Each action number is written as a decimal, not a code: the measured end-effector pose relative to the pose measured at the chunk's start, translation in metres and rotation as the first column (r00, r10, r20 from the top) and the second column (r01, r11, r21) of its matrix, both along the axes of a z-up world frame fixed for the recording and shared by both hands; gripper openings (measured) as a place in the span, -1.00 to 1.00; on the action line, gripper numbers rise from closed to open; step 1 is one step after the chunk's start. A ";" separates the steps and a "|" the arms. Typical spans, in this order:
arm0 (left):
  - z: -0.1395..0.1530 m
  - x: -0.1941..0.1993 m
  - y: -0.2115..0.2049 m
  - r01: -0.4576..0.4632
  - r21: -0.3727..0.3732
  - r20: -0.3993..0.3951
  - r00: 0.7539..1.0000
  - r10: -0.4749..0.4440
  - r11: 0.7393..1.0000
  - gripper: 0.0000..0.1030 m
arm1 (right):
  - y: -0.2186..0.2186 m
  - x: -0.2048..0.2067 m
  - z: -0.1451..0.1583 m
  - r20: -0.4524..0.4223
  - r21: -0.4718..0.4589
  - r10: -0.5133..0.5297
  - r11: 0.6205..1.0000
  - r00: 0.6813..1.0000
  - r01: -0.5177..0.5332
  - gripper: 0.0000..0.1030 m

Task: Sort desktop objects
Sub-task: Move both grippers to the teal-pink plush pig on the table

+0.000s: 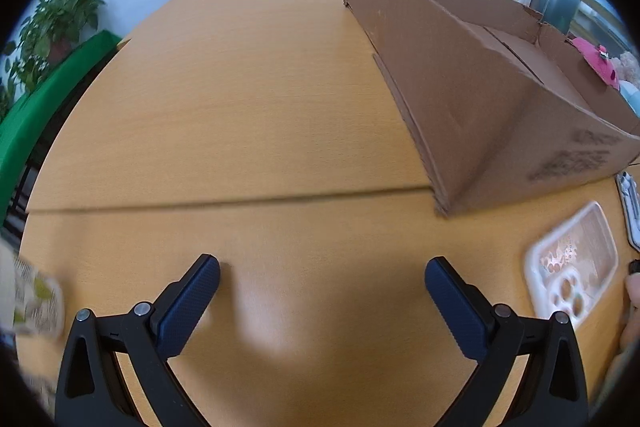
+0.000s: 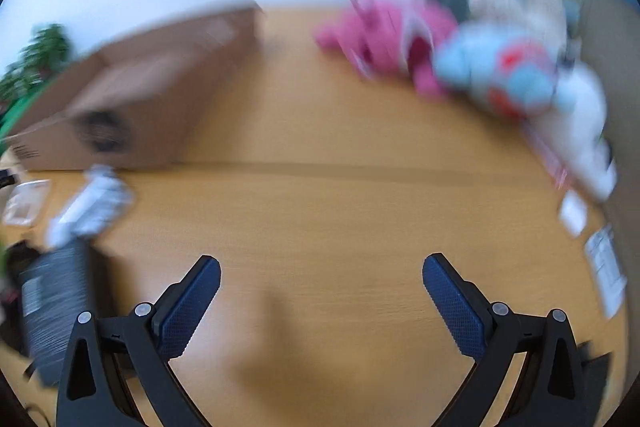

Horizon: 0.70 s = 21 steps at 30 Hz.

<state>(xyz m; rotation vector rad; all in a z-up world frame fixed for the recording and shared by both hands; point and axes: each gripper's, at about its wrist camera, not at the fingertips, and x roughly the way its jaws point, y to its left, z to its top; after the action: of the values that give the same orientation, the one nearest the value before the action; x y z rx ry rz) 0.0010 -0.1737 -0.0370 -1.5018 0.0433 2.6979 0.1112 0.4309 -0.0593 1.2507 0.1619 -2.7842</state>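
Left wrist: we see the left tongs (image 1: 322,277) spread wide, holding nothing, over bare worktop (image 1: 224,115). Open cardboard box (image 1: 476,87) sits ahead and to the right on the worktop, one corner pointing toward us. Clear phone case (image 1: 572,263) lies flat near the right edge, just in front of the box. A pink plush (image 1: 596,61) shows past the box's far wall; we cannot tell whether it is in the box or behind it. A patterned item (image 1: 38,301) sits at the left edge, blurred. Plant (image 1: 56,23) and green cloth (image 1: 44,107) are off the worktop's far left.

Right wrist: heavy motion blur. Right tongs (image 2: 321,275) are also wide apart, nothing between them, above the worktop (image 2: 320,211). Box (image 2: 148,95) is at far left. Pink plush (image 2: 384,35), blue plush (image 2: 496,75) and a white plush (image 2: 580,119) are bunched at the far right, touching. A dark striped pack (image 2: 56,303) and a white packet (image 2: 92,207) lie at left, near the box. Small white labels (image 2: 604,267) lie by the right edge.
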 end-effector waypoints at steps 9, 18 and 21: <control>0.130 0.145 0.037 0.098 0.375 -0.285 0.958 0.013 0.922 0.99 | -0.082 0.098 0.159 -0.343 -0.093 0.224 0.958 0.912 -0.270 1.00; 0.082 0.186 0.109 0.153 0.476 -0.140 0.985 -0.098 0.866 0.99 | -0.223 0.104 0.081 -0.097 -0.180 0.605 0.770 0.790 -0.612 1.00; 0.059 0.189 0.123 0.119 0.506 -0.074 0.993 -0.094 0.854 0.91 | -0.255 0.106 0.045 -0.016 -0.209 0.674 0.720 0.738 -0.662 1.00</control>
<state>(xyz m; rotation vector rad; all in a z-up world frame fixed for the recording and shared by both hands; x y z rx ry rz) 0.1897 -0.0503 0.0216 -1.2284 -0.5294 2.3849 0.2177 0.1759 -0.0141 0.9647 0.2598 -2.0670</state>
